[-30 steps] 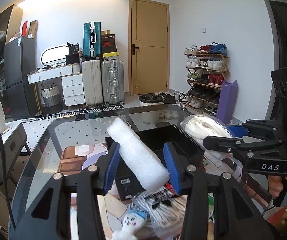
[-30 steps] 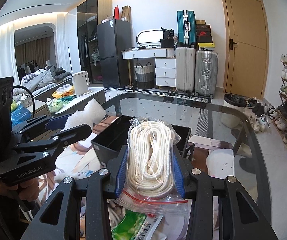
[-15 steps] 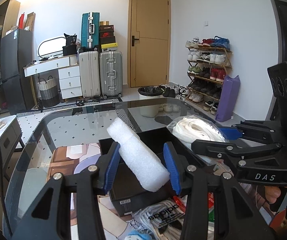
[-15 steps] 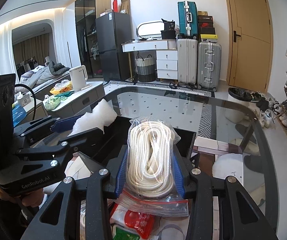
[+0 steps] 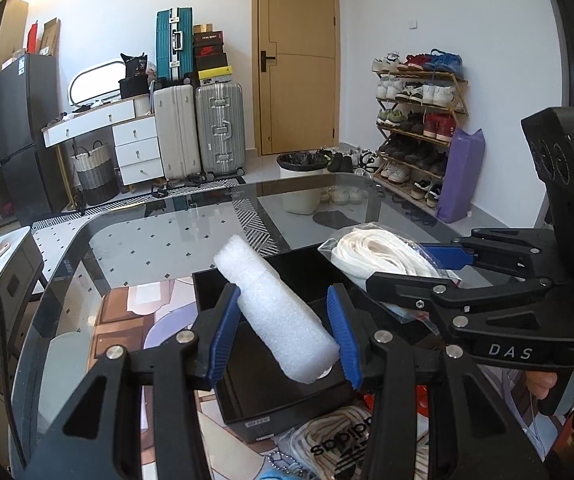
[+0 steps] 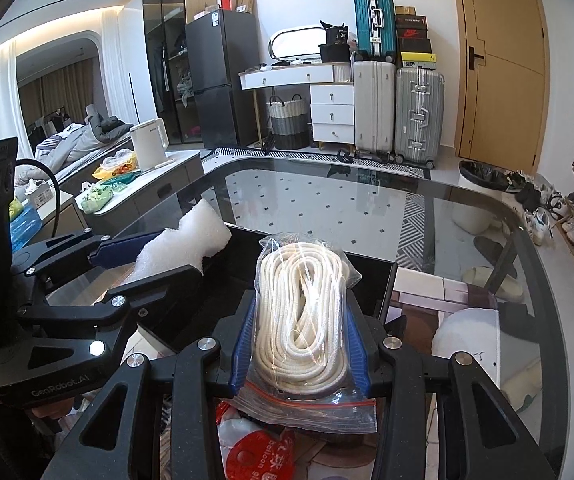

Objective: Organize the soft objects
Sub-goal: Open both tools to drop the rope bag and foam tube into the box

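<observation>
My left gripper [image 5: 285, 328] is shut on a white foam roll [image 5: 271, 304], which slants up to the left above a black open box [image 5: 287, 404] on the glass table. My right gripper [image 6: 299, 332] is shut on a clear zip bag of white coiled rope [image 6: 303, 312], held over the same black box [image 6: 375, 276]. In the left wrist view the right gripper [image 5: 415, 268] comes in from the right with the rope bag [image 5: 379, 252]. In the right wrist view the left gripper [image 6: 151, 256] sits at the left with the foam roll [image 6: 191, 244].
The glass table [image 5: 167, 240] has a rounded far edge. A bag of white cord printed "adidas" [image 5: 335, 444] lies in front of the box; a red balloon packet [image 6: 255, 452] lies under my right gripper. Suitcases, drawers, a door and a shoe rack stand beyond.
Both grippers have moved forward and a little down, over the black box, each still holding its object. The small plush toy and cord bag have slid toward the bottom of the left view.
</observation>
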Tool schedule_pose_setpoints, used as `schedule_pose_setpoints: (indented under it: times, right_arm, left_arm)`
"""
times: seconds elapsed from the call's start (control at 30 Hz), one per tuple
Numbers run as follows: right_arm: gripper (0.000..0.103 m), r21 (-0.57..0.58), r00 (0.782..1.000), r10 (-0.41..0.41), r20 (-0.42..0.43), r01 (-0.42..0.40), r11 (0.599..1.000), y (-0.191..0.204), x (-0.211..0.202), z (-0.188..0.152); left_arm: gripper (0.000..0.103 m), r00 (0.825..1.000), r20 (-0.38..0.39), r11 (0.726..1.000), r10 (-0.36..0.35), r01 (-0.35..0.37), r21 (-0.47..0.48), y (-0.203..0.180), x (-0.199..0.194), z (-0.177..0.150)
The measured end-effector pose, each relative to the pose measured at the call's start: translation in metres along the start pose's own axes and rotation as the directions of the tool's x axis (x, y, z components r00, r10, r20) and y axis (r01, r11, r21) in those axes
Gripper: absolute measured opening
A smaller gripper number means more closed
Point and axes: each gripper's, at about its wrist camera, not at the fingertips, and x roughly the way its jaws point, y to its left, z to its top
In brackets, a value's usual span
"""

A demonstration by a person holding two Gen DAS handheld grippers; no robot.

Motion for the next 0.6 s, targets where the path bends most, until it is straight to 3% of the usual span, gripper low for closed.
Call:
schedule_pose_setpoints:
  times: [0.07,0.13,0.2,0.37,0.47,0.6]
  right_arm:
    - [0.042,-0.015,1.0,0.009,0.006,-0.009,1.0,0.001,0.001,0.0]
    - [0.051,-0.037,1.0,-0.021,0.013,0.022,0.999,0.004,0.001,0.0]
    - [0.052,-0.041,0.999,-0.035,0.02,0.036,0.999,0.003,-0.004,-0.002]
    - [0.081,0.004,0.998,-0.032,0.052,0.032,0.999,-0.006,-0.03,-0.008]
    - [0.101,0.036,0.997,-0.036,0.073,0.033,0.999,-0.009,-0.048,-0.016]
    - [0.103,0.065,0.996,-0.022,0.083,0.016,0.998,-0.008,-0.067,-0.029]
  left_arm:
    - [0.047,1.0,-0.005,1.0,-0.015,0.015,0.014,-0.001,0.003,0.0]
    - [0.051,1.0,-0.007,0.999,-0.019,0.019,0.029,-0.002,0.003,0.0]
    - [0.065,1.0,-0.005,0.999,-0.013,0.013,0.031,-0.001,0.001,-0.001]
    - [0.103,0.999,0.039,1.0,-0.02,0.019,0.019,0.001,-0.017,-0.003]
    - [0.103,0.998,0.055,0.999,-0.023,0.022,0.024,0.0,-0.035,-0.006]
    - [0.103,0.997,0.067,0.999,0.025,-0.027,0.03,0.001,-0.052,-0.012]
